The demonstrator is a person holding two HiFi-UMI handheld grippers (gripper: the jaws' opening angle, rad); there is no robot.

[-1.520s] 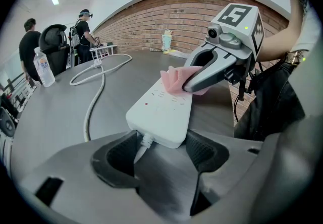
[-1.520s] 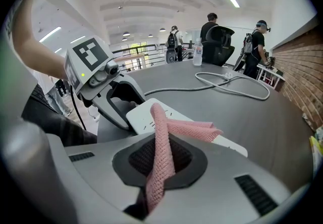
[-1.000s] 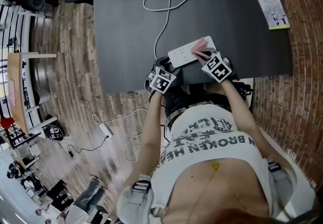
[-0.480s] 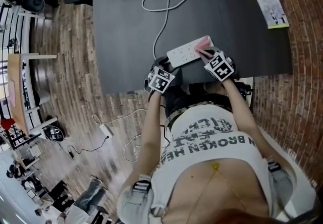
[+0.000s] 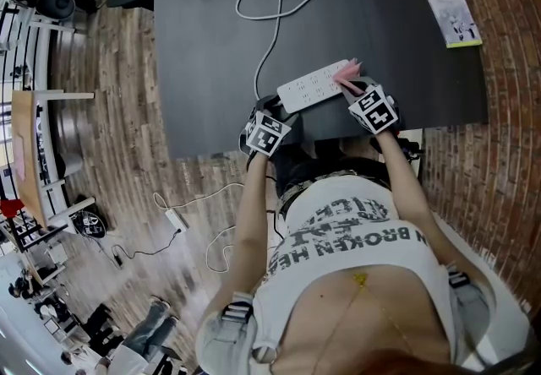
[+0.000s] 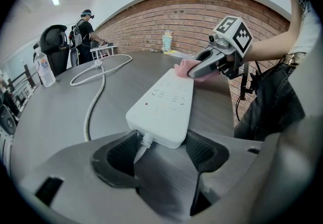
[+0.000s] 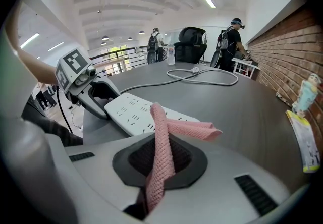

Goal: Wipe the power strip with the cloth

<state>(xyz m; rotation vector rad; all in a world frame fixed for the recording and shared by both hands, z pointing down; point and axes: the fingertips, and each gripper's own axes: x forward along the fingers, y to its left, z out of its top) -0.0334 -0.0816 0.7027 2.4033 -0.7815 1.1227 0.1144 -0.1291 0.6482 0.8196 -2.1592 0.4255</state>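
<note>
Dark grey tabletop [image 5: 211, 44] is filling most of the head view, with wood-plank floor to its left and brick paving to its right. Near the table's front edge the white oblong plastic power strip [image 5: 308, 88] is lying flat. Its long axis is running from lower left to upper right in the head view. Its cabled end is pointing toward the left gripper [image 6: 160, 151], and the white cord [image 5: 270, 44] is looping away across the table from there.

The left gripper's tongs are closing on that cabled end from both sides, pinning the strip in place. The right gripper [image 7: 160, 160] is pinching the pink knitted cloth [image 7: 162, 137] tightly between its tongs, with a loose fold draping forward onto the strip.

Over the last second the cloth has been sliding along the strip, away from the cord, and is now sitting at the far, free end rather than over the sockets. That suggests one wiping pass along the length is finishing. The socket face nearer the left gripper probably needs a return stroke.
</note>
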